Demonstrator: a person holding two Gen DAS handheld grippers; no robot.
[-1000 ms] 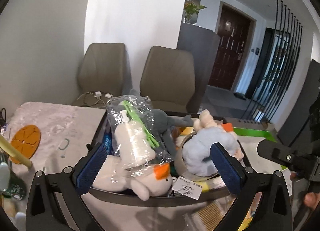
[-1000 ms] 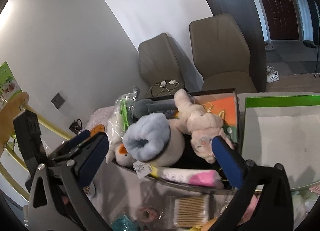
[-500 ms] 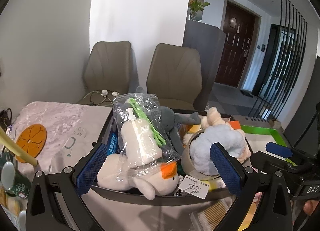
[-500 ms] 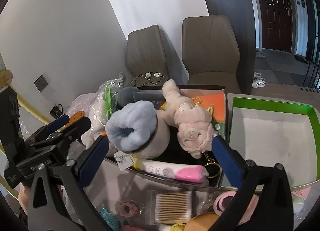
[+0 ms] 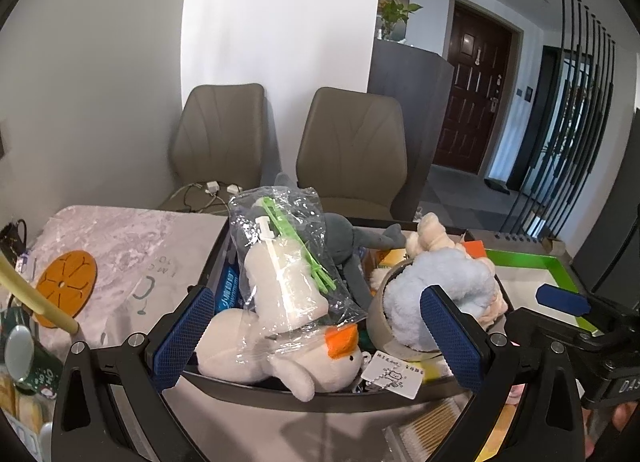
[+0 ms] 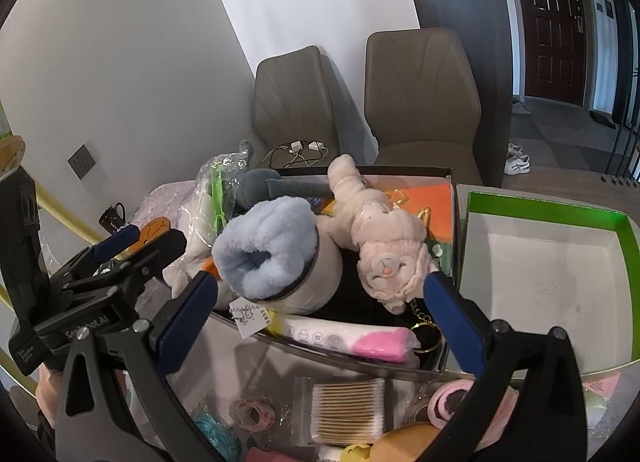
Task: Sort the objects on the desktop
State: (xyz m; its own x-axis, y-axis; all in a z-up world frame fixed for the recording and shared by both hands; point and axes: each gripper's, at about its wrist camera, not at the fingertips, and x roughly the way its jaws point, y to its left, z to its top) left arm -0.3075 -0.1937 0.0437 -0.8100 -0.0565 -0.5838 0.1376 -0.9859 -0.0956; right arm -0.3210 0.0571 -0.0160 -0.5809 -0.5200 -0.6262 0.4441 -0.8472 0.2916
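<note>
— Left wrist view: what lies left of the black tray?
— Orange coaster on the grey desk; two chairs behind. Tray holds plush toys.
— And the claws?
— Left claw and right claw both spread, empty, before it; green box to its right.

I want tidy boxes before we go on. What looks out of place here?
The dark box is overfilled: the white duck plush hangs over its near rim and the bagged pump bottle rides on top, while the green-rimmed box beside it holds nothing.
</note>
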